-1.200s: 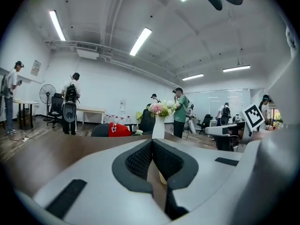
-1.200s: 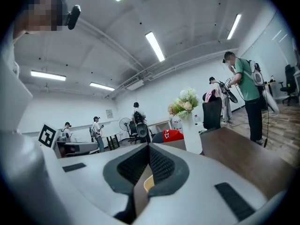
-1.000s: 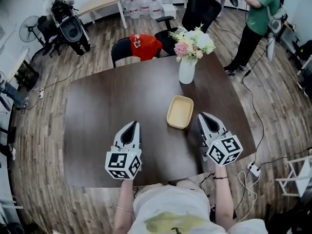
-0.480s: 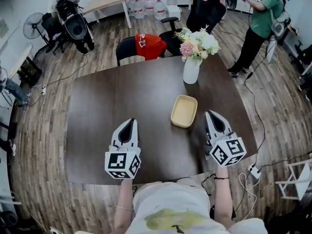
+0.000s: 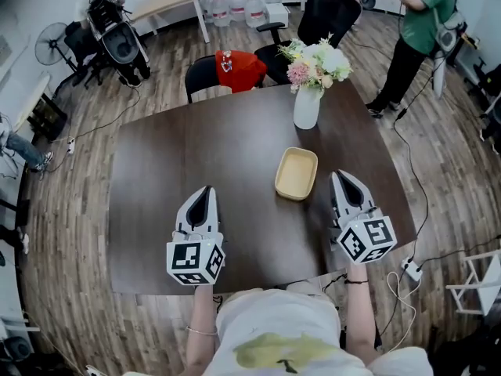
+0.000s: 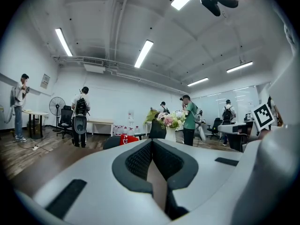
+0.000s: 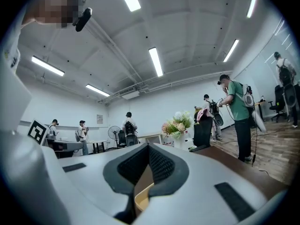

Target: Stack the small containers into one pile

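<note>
Left tool [image 5: 205,193]: clenched, nothing gripped; held over bench [image 5: 196,147].
Right tool [image 5: 343,177]: clenched, nothing gripped.
Container [image 5: 297,173]: laid on bench, just left of right tool, near vase [image 5: 307,106].

Bright even light from ceiling strip lamps [image 6: 144,53]; fisheye-bent edges, near foreground perhaps soft.
</note>
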`<move>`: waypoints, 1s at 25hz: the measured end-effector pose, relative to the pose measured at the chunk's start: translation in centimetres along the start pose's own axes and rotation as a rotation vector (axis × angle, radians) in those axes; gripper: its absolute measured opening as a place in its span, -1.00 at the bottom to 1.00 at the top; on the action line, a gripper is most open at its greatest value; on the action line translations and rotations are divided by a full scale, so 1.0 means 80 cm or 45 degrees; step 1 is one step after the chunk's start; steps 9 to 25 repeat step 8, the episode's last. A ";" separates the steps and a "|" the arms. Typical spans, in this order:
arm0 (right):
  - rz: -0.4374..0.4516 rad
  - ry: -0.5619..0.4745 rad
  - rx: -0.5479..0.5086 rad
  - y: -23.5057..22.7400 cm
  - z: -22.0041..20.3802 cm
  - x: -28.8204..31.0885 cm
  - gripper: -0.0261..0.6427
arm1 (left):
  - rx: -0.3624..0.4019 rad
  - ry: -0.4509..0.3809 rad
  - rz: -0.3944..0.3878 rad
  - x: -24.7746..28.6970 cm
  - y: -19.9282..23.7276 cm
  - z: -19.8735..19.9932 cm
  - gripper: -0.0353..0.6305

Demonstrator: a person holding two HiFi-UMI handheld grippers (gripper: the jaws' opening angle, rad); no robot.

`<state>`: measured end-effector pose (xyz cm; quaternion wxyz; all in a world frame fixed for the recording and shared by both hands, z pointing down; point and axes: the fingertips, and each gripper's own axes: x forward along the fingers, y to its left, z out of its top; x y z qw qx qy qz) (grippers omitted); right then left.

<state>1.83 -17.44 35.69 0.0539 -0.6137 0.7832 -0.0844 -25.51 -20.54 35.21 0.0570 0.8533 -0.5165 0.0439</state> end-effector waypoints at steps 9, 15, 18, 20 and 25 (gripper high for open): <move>-0.056 -0.014 -0.001 -0.008 0.002 -0.001 -0.86 | 0.002 -0.004 0.003 0.003 0.003 0.003 -0.82; -0.056 -0.014 -0.001 -0.008 0.002 -0.001 -0.86 | 0.002 -0.004 0.003 0.003 0.003 0.003 -0.82; -0.056 -0.014 -0.001 -0.008 0.002 -0.001 -0.86 | 0.002 -0.004 0.003 0.003 0.003 0.003 -0.82; -0.056 -0.014 -0.001 -0.008 0.002 -0.001 -0.86 | 0.002 -0.004 0.003 0.003 0.003 0.003 -0.82; -0.056 -0.014 -0.001 -0.008 0.002 -0.001 -0.86 | 0.002 -0.004 0.003 0.003 0.003 0.003 -0.82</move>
